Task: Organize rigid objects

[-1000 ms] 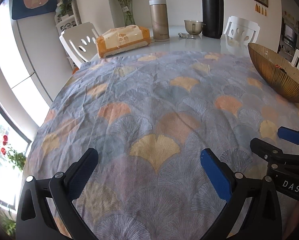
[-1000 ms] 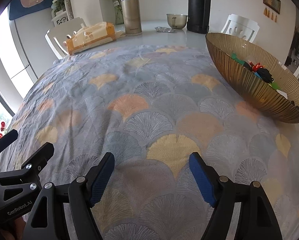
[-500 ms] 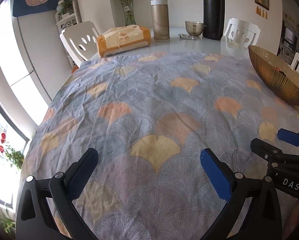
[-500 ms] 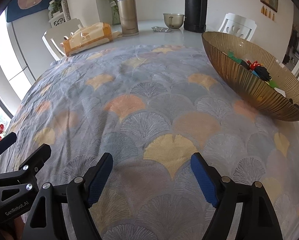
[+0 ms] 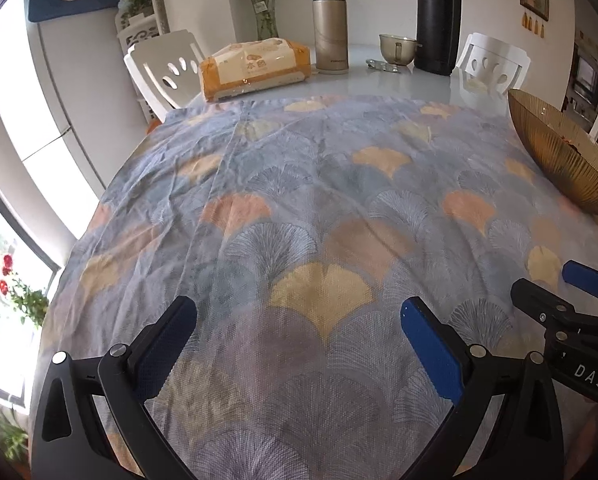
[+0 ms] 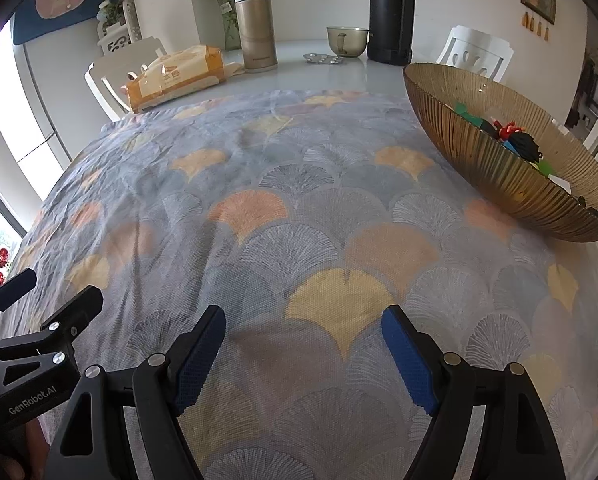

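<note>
Small toys [image 6: 517, 142] in mixed red, black, green, heaped in your ribbed amber bowl [image 6: 495, 176] at two o'clock, left gripper [image 5: 299, 326] and right gripper [image 6: 303, 330] both released, empty above the cloth [image 6: 299, 208].

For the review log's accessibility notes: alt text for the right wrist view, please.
The right gripper hangs open and empty over a fan-patterned tablecloth. At right, a ribbed amber bowl holds small colourful items; the left gripper shows at the left edge.
</note>
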A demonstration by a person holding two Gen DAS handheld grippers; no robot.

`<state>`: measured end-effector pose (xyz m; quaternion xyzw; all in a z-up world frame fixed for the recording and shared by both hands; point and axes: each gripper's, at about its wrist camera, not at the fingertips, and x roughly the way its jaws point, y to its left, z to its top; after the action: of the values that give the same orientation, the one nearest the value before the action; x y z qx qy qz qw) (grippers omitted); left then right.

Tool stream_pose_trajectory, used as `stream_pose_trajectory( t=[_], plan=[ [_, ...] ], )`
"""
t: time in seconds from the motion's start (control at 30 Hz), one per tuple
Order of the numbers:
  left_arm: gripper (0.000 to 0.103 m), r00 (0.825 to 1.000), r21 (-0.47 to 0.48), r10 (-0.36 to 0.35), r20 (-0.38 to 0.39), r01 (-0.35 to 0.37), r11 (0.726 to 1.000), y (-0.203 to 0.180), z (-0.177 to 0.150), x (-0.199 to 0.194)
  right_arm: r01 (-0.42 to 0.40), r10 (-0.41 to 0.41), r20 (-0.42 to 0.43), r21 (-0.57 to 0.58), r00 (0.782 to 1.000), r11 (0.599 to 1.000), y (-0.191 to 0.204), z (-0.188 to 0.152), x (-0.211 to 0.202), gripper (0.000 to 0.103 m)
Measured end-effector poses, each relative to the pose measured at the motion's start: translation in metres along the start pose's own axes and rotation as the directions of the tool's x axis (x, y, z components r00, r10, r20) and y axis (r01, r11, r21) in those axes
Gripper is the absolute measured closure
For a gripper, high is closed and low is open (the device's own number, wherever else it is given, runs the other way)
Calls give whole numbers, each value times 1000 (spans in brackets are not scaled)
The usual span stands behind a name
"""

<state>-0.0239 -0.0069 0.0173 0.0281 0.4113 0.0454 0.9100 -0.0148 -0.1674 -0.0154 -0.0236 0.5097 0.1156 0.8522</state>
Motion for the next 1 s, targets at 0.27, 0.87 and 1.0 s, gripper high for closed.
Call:
stream_pose_trajectory(
  t=[0.27, 0.87, 1.0],
  plan=[
    [1, 1000, 3, -1, -7, 1, 1000, 0, 0, 1, 2, -2, -1, -2, 1000, 1000, 1, 0, 0, 24],
    [1, 1000, 10, 12, 10, -12, 1000, -3, 0, -2, 3, -3, -2, -6, 1000, 1000, 1, 0, 0, 23],
    [1, 999, -1, 26, 22, -26, 1000, -1, 0, -3, 4, -4, 0, -2, 1000, 1000, 0, 0, -1, 23]
  ],
)
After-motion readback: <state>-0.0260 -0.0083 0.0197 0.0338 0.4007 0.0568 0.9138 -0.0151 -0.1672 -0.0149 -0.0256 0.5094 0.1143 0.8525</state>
